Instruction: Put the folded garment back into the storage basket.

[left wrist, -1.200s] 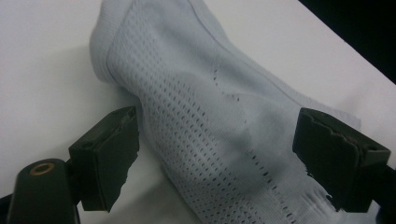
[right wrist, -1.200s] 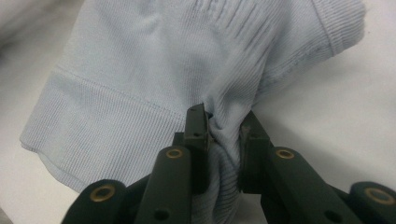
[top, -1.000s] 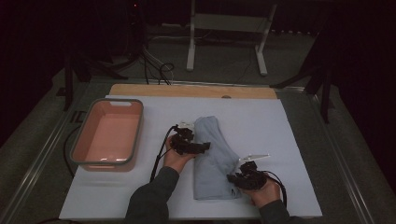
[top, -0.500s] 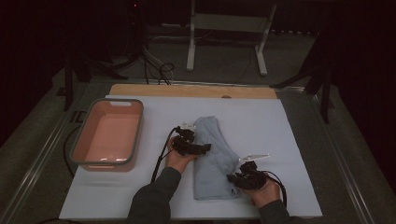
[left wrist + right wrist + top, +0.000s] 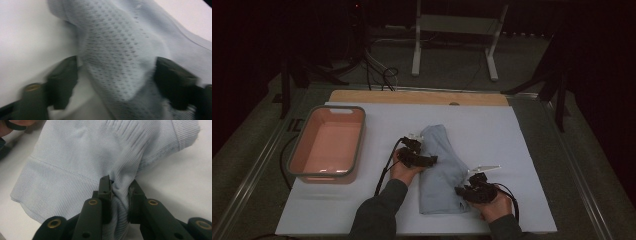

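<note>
pale blue garment (image 5: 443, 170) lay folded on the white mat (image 5: 512, 135), long axis running away from the person. right gripper (image 5: 119, 188) pinched its near edge; left gripper (image 5: 115, 82) jaws just been closing, straddling mid-fold w/o pressing.

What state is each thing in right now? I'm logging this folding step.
Garment: light blue, folded lengthwise, flat on the white mat.
Left gripper: jaws apart astride a fabric ridge, just been closing, not yet pinching.
Right gripper: shut on a bunched fold of the garment.
Pink tub: upright, empty, left of the garment.
</note>
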Available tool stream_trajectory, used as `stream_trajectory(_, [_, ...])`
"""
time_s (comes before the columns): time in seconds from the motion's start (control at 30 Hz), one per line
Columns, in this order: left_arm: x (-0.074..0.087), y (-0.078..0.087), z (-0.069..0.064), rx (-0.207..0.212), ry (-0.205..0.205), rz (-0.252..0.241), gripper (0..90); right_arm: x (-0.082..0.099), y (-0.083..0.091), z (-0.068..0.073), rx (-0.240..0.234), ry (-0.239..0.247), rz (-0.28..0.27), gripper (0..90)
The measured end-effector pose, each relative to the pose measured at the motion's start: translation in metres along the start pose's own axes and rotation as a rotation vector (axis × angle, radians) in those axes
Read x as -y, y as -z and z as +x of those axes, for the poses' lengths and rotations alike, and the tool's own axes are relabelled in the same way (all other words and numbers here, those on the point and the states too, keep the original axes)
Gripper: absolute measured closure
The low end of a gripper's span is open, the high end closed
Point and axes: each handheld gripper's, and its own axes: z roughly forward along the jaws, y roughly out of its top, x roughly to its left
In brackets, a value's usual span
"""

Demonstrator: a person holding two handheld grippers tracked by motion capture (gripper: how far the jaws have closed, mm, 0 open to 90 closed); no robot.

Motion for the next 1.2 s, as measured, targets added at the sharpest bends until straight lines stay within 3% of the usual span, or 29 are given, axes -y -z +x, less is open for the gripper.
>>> stream_trajectory(0.17, [0.001,-0.001,-0.002,0.053,0.002,0.02,49.1,0.0,-0.001,0.0,0.002,-0.012,-0.003,76.0])
stream_trajectory(0.23, [0.002,-0.001,-0.001,0.091,0.04,0.019,60.4,0.0,-0.001,0.0,0.001,-0.009,-0.005,75.6])
stream_trajectory(0.27, [0.002,-0.001,-0.001,0.091,0.04,0.019,66.5,0.0,-0.001,0.0,0.001,-0.009,-0.005,75.6])
stream_trajectory(0.33, [0.001,0.0,-0.003,0.092,0.032,0.013,66.5,0.0,-0.001,0.0,0.003,-0.018,-0.009,75.3])
stream_trajectory(0.37, [0.001,0.001,-0.004,0.089,0.032,0.011,76.7,0.0,-0.002,0.0,-0.002,-0.024,-0.007,75.3])
stream_trajectory(0.4, [0.001,0.001,-0.004,0.089,0.032,0.011,78.1,0.0,-0.002,0.0,-0.002,-0.024,-0.007,75.3])
stream_trajectory(0.47, [0.001,0.003,-0.005,0.089,0.026,0.002,78.1,-0.001,-0.002,0.0,-0.003,-0.038,-0.002,75.3])
stream_trajectory(0.5, [0.001,0.003,-0.006,0.09,0.027,-0.002,79.8,-0.003,-0.002,0.0,-0.004,-0.081,0.015,77.0])
stream_trajectory(0.53, [0.0,0.004,-0.006,0.092,0.028,-0.003,80.0,-0.004,-0.002,0.0,-0.002,-0.091,0.017,77.7])
stream_trajectory(0.67, [-0.003,0.011,-0.006,0.111,0.045,-0.03,80.4,-0.006,0.0,0.002,0.001,-0.109,0.014,79.4])
stream_trajectory(0.8, [-0.005,0.02,-0.004,0.107,0.056,-0.053,80.5,-0.008,0.002,0.003,-0.037,-0.133,-0.007,79.9])
stream_trajectory(1.2, [-0.012,0.038,0.0,0.1,0.047,-0.079,80.5,-0.015,0.007,0.013,-0.087,-0.12,-0.05,80.1])
